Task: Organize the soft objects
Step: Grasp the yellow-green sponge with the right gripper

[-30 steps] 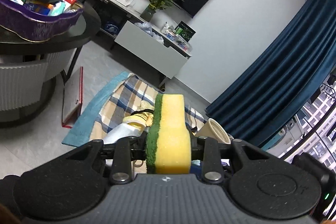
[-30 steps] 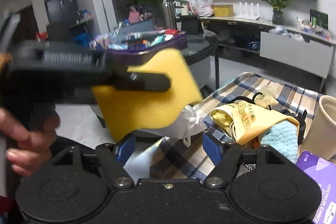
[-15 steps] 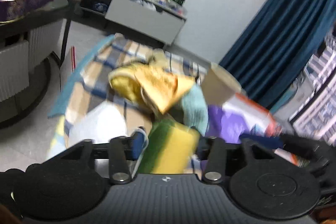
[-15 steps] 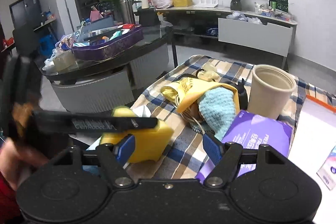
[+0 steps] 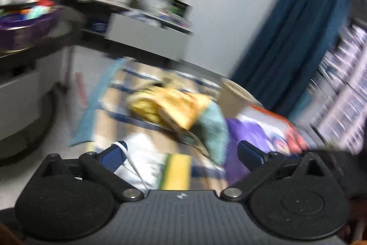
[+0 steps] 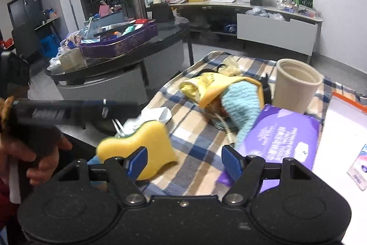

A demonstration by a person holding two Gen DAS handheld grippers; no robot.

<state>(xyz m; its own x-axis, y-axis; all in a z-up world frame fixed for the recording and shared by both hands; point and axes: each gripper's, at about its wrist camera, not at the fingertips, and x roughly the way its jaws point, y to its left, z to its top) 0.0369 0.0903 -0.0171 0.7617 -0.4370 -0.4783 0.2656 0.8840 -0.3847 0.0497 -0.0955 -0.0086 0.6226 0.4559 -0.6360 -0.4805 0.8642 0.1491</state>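
Left gripper (image 5: pixel 181 153) jaws opening wide, sponge (image 6: pixel 137 148) just released, now lying loose on plaid blanket (image 6: pixel 197 130) below and between left jaws; right gripper (image 6: pixel 183 161) spread, empty, sponge beside its left jaw; placement done, next soft item due

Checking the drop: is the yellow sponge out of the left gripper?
Out: sponge lies on the plaid blanket, left gripper jaws opening, clear of it.

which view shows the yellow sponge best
The right wrist view. There the sponge is sharp, its curved yellow face lying on the plaid cloth beside the right tongs, which are open. The left wrist view is motion-blurred and shows only a narrow yellow and green strip between the opening left tongs, untouched.
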